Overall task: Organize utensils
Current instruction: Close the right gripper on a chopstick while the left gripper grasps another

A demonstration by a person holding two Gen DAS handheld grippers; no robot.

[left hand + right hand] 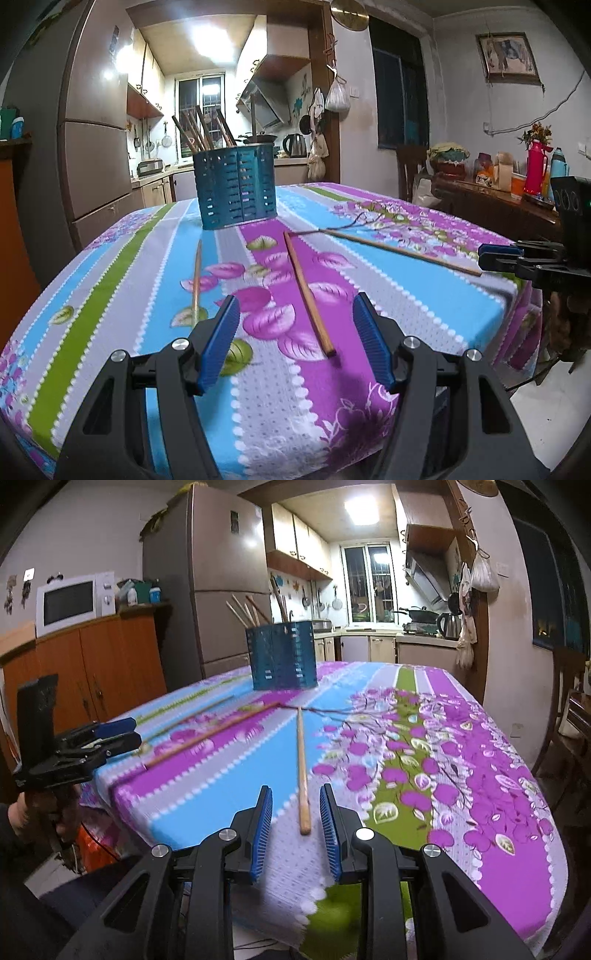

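Note:
A blue slotted utensil holder (238, 186) stands at the far end of the flowered tablecloth, with several wooden chopsticks upright in it; it also shows in the right wrist view (283, 655). Three loose chopsticks lie on the cloth: a left one (196, 282), a middle one (308, 293) and a right one (400, 252). My left gripper (295, 317) is open, with the near end of the middle chopstick between its jaws, untouched. My right gripper (295, 806) is open around the near end of the right chopstick (302, 771), not touching it.
The table (517, 878) edge runs just under both grippers. A wooden cabinet with a microwave (72, 603) stands left, a fridge (221, 590) behind it. A chair (410, 166) and a cluttered sideboard (498, 199) stand on the right. The kitchen lies beyond.

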